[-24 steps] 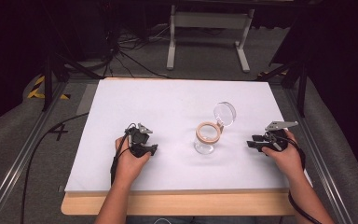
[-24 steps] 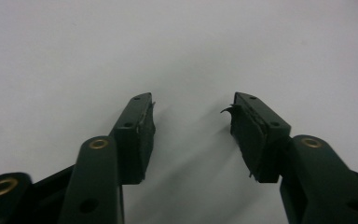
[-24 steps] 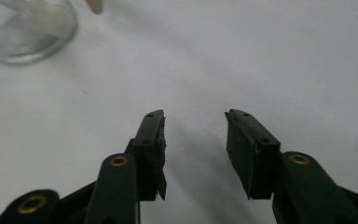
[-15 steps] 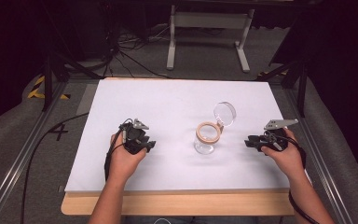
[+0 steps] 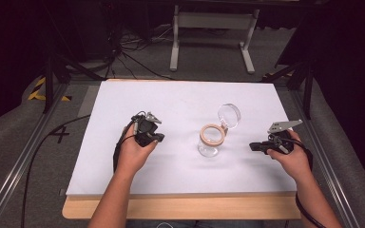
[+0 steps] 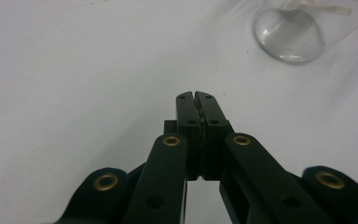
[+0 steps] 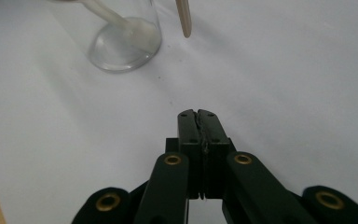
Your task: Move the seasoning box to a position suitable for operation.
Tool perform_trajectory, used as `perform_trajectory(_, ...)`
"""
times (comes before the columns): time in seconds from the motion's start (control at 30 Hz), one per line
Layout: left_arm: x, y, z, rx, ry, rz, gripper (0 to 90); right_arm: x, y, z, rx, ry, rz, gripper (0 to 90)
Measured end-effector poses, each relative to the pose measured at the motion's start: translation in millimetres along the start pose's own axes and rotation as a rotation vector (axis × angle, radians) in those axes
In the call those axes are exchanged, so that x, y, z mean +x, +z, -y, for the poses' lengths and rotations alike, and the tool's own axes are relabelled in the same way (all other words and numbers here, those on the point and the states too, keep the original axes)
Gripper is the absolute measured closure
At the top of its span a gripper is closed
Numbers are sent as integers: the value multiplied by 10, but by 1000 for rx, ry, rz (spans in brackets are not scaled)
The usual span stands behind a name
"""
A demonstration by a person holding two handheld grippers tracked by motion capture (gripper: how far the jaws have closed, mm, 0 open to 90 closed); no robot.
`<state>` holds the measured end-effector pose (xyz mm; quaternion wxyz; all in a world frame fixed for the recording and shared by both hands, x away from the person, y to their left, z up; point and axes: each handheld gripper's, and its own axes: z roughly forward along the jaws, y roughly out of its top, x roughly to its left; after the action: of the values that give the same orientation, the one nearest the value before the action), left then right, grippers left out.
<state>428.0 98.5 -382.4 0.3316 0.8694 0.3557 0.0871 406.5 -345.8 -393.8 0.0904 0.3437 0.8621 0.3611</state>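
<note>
A clear glass jar (image 5: 209, 145) stands open near the middle of the white tabletop (image 5: 171, 104). It has a tan sealing ring (image 5: 212, 134) at its mouth and a round glass lid (image 5: 229, 115) hinged back behind it. My left gripper (image 5: 159, 138) rests left of the jar, jaws shut on nothing and pointing toward it. In the left gripper view its jaws (image 6: 196, 96) press together, with the jar's base (image 6: 289, 35) at upper right. My right gripper (image 5: 252, 146) sits right of the jar, also shut and empty. The right gripper view shows its jaws (image 7: 197, 113) below the jar (image 7: 121, 39) and the lid's tan edge (image 7: 184, 18).
The white sheet lies on a wooden board whose front edge (image 5: 180, 206) shows near the person. Metal rails (image 5: 28, 156) run along both sides of the table. A white stand (image 5: 209, 23) and cables lie on the floor beyond the far edge.
The left hand has shifted its gripper slightly forward and toward the jar. The right gripper has barely moved. Both stay shut.
</note>
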Motion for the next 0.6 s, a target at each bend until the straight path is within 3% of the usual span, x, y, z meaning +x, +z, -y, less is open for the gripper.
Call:
perform_trajectory(0.1, -30, 64, -78, 25, 16, 42, 891, 13, -28, -16, -12, -8, -3, 900)
perform_trajectory(0.2, -68, 134, -174, 50, 61, 43, 892, 24, -33, -27, -13, -12, -7, 900)
perform_trajectory(0.6, -170, 404, -474, 52, 104, 97, 898, 18, -54, -23, -12, 1, -31, 899)
